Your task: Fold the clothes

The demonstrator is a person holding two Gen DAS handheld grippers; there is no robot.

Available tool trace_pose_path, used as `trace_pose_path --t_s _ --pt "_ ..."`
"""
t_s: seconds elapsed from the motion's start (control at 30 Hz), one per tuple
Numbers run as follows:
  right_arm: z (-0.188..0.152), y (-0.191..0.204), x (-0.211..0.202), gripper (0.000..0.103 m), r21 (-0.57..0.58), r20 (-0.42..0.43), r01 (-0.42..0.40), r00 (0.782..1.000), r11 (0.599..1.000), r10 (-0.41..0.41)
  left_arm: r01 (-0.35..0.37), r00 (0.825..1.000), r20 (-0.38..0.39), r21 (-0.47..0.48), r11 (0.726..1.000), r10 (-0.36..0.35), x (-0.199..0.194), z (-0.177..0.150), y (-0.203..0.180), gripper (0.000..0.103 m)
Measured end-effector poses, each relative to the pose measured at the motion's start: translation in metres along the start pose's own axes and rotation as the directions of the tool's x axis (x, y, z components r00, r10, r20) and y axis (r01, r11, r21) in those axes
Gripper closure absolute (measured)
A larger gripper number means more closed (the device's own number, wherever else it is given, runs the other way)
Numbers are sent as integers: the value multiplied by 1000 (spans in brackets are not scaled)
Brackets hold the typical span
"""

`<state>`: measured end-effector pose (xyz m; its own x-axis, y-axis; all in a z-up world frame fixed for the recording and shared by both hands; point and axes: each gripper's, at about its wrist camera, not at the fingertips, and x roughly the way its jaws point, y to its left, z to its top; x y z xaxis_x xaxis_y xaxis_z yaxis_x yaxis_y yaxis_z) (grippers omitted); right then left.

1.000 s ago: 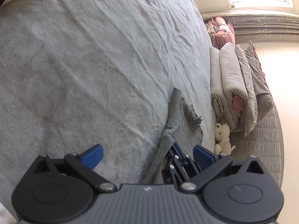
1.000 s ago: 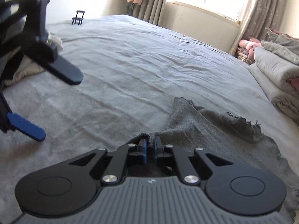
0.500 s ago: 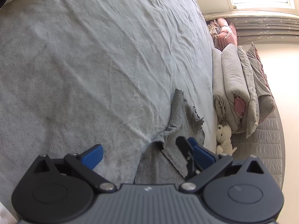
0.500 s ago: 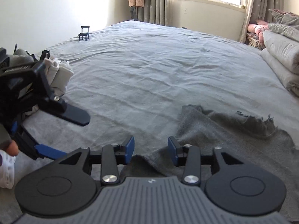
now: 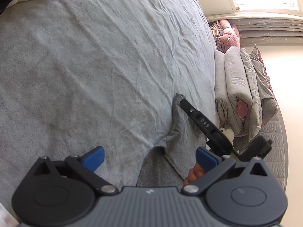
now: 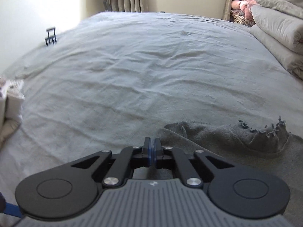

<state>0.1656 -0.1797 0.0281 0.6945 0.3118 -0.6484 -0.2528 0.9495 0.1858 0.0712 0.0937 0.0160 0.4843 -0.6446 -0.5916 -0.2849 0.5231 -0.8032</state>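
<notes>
Right wrist view spreads the grey bed cover [image 6: 132,71] across nearly everything, a broad flat surface that suits laying a garment out for folding. At 2 o'clock against its far edge sit the stacked grey quilts [image 6: 274,30], pushed aside, I judge, to keep the working area free. The dark grey knit garment [image 6: 236,143] lies at 4 o'clock on the cover, flattened but with a ruffled, frayed edge bunched up toward its far side, so it likely wants smoothing before any fold. The right gripper [image 6: 152,149] sits at 6 o'clock by the garment's near-left edge, its blue pads pressed together; no cloth shows between them. In the left wrist view the left gripper [image 5: 149,156] hangs with jaws spread wide over a raised flap of the garment [image 5: 180,138], pinching nothing, seemingly poised to take that edge.
</notes>
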Motion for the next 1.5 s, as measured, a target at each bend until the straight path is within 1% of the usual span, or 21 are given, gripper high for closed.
trace_pose_path --t_s 0.13,0.2,0.23,0.33,0.4,0.5,0.57,0.63,0.7,0.73,0.77,0.83,0.93,1.03,1.1,1.17,1.2,1.3,1.37,1.43,1.5 --pt "-11 7 18 103 -45 -41 121 992 992 -123 -12 1000 6 0 1000 12 1 0 1 0" --pt "-11 5 13 99 -54 -37 96 995 994 -98 -13 1000 2 -12 1000 13 1 1 3 0" --pt "-9 4 7 92 -57 -30 82 996 995 -84 -11 1000 1 -15 1000 11 2 1 4 0" --pt "-4 11 -1 86 -138 -4 142 990 980 -144 -6 1000 0 -7 1000 6 2 0 2 0" --pt "-5 13 5 86 -188 -31 161 985 969 -170 -7 1000 -2 -1 1000 7 3 -1 1 0" --pt "-10 13 18 86 -217 -85 137 984 966 -158 -13 1000 -1 -7 1000 13 4 -1 2 0" --pt "-10 16 16 82 -222 -80 145 983 964 -166 -14 1000 0 -12 1000 14 5 0 3 0" --pt "-9 18 12 52 -219 -58 144 985 965 -160 -11 1000 1 -13 1000 11 5 0 2 0" --pt "-12 23 18 55 -256 -65 160 981 953 -182 -10 1000 -1 -10 1000 10 5 -1 2 0" --pt "-12 22 21 83 -258 -63 175 978 950 -197 -10 1000 -2 -9 1000 10 5 -1 2 0" --pt "-12 21 23 97 -252 -59 193 975 948 -214 -11 1000 -2 -9 1000 11 5 -1 2 0" --pt "-11 16 23 97 -211 -42 209 974 955 -223 -11 1000 0 -10 1000 11 5 -1 2 0" --pt "-6 6 9 97 -71 22 167 986 983 -165 -9 1000 1 -8 1000 9 5 -1 1 0" --pt "-9 -11 14 97 107 13 130 991 986 -132 -11 1000 -1 0 1000 11 6 -1 0 0" --pt "-15 -16 24 95 174 8 118 993 978 -121 -15 1000 0 1 1000 15 7 -2 1 0" --pt "-18 -9 25 92 145 24 121 992 982 -126 -19 1000 0 -3 1000 19 7 -1 2 0" --pt "-16 -6 22 85 125 24 112 993 986 -116 -18 1000 0 -4 1000 18 6 0 2 0" --pt "-10 -5 3 85 116 56 53 997 992 -60 -20 1000 5 1 1000 20 5 0 1 0" --pt "-11 -8 -15 85 133 94 41 994 990 -53 -21 1000 8 5 1000 21 5 0 0 0" --pt "-19 -8 -23 84 121 55 61 996 991 -68 -17 1000 5 1 1000 17 5 0 0 0" --pt "-32 -3 -29 84 79 19 33 999 996 -34 -14 1000 2 -3 1000 14 5 -1 0 0"
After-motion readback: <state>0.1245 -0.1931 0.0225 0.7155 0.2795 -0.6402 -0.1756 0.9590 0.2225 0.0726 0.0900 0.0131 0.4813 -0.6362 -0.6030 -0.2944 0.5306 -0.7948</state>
